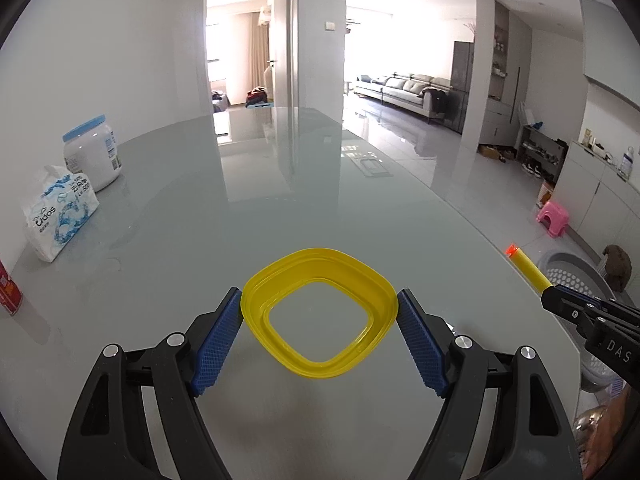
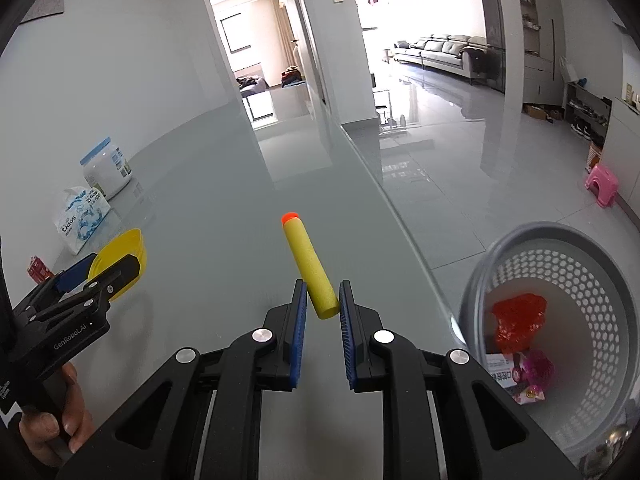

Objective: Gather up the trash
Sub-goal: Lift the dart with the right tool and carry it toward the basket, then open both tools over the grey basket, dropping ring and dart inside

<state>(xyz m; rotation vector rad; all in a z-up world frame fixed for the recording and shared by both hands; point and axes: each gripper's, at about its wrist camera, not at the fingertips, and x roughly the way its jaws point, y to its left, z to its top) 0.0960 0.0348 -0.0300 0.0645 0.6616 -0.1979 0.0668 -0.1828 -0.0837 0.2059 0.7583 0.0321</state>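
My left gripper is shut on a yellow plastic ring-shaped lid, gripped by its two side corners above the grey glass table. It shows at the left of the right wrist view. My right gripper is shut on a yellow foam dart with an orange tip, held by its rear end and tilted up to the left. The dart also shows at the right of the left wrist view.
A grey perforated trash basket stands on the floor right of the table edge, with red and pink wrappers inside. On the table's left are a tissue pack, a white jar with blue lid and a red can. A pink stool is far right.
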